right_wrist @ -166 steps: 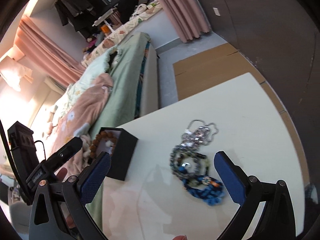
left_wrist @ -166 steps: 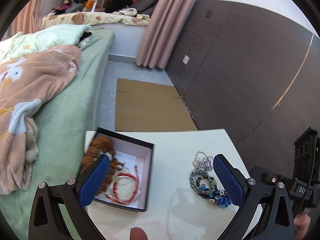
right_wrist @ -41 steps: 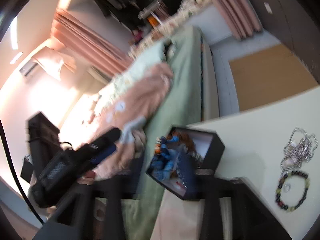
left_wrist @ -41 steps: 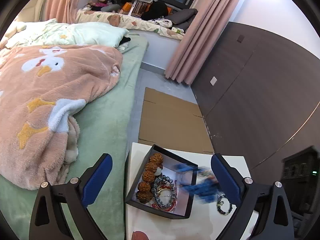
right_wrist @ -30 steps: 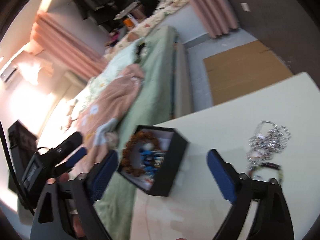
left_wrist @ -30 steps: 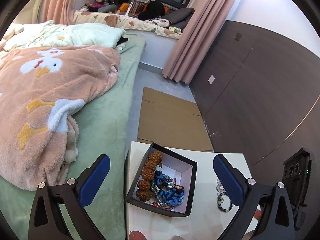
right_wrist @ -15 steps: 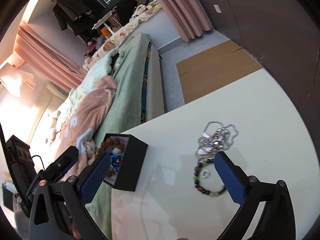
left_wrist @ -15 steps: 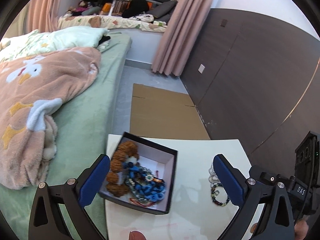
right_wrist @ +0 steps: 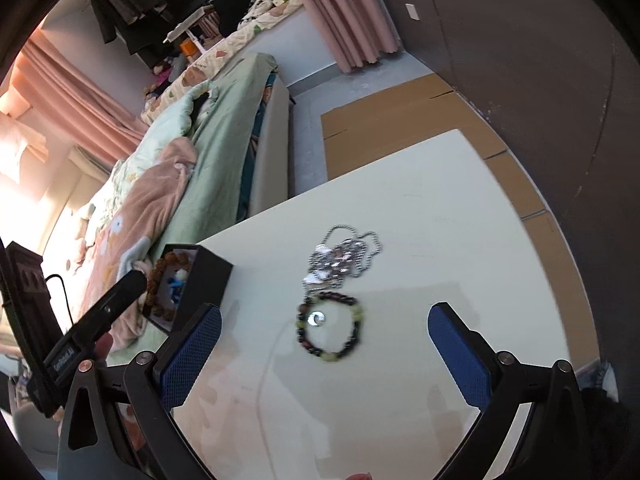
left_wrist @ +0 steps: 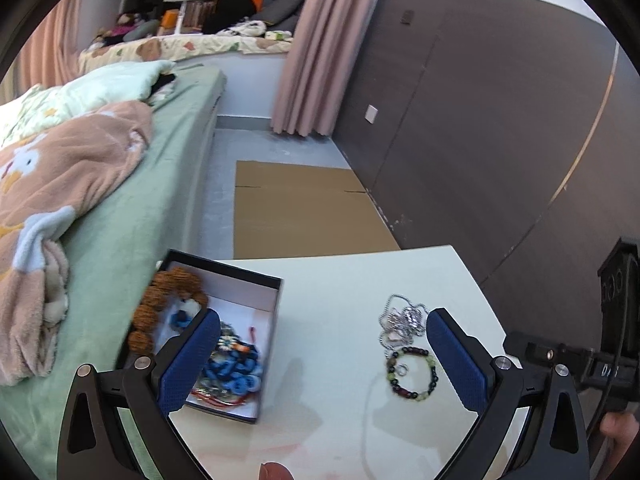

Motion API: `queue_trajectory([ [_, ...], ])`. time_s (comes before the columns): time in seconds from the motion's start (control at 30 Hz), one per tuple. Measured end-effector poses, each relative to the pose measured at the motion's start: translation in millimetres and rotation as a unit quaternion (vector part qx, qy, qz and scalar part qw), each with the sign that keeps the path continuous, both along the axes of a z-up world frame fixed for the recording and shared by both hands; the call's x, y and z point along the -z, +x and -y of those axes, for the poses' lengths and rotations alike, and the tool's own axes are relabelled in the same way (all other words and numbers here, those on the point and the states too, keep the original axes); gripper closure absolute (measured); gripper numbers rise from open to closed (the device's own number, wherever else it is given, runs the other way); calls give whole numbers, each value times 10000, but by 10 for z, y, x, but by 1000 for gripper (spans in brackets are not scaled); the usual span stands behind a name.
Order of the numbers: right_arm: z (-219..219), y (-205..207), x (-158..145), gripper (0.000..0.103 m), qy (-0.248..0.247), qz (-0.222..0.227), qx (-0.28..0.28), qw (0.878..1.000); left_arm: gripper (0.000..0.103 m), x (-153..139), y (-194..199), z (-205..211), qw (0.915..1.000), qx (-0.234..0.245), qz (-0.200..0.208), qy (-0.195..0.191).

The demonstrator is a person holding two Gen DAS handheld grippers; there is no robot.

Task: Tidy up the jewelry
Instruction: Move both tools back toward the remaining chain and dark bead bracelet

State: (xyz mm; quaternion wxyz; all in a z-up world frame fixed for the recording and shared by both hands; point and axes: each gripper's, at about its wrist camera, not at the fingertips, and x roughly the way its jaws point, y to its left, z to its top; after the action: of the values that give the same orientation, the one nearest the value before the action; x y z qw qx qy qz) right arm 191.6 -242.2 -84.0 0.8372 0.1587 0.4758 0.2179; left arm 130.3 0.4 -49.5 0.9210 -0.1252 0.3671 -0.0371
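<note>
White table (left_wrist: 340, 280): box (left_wrist: 264, 312) overhanging left edge; right gripper (right_wrist: 320, 344) open-jawed above bracelet (right_wrist: 330, 330).

A peach blanket (left_wrist: 60, 168) lies on the green bed (left_wrist: 160, 184), flat cardboard (left_wrist: 300, 208) on the floor beside it.

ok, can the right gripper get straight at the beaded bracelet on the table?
Probably yes. The right gripper is open and empty, and the beaded bracelet lies flat on the table just ahead between its jaws, nothing over it. The silver chain necklace touches its far edge and could snag.
</note>
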Motion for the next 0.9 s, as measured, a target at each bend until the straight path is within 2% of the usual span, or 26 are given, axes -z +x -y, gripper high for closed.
queue_trajectory([
  [0.1,138,13,-1,0,-53,26,145,9999,0,24,20,138,9999,97,-34,109],
  [0.23,318,37,65,0,48,-126,328,9994,0,90,60,292,9995,248,-179,-20],
  [0.43,495,61,73,0,62,-144,509,9986,4,184,89,562,9981,549,-233,168],
  [0.53,514,40,54,1,41,-78,484,9988,20,277,120,663,9964,715,-370,270],
  [0.6,521,33,37,6,9,-11,497,9988,36,353,142,705,9951,819,-487,259],
  [0.67,556,20,0,21,-7,68,589,9982,42,435,159,753,9938,883,-601,310],
  [0.77,627,23,-6,22,39,68,692,9976,46,523,172,813,9928,900,-669,412],
  [0.9,679,38,5,22,59,31,746,9972,62,648,218,881,9908,926,-790,595],
])
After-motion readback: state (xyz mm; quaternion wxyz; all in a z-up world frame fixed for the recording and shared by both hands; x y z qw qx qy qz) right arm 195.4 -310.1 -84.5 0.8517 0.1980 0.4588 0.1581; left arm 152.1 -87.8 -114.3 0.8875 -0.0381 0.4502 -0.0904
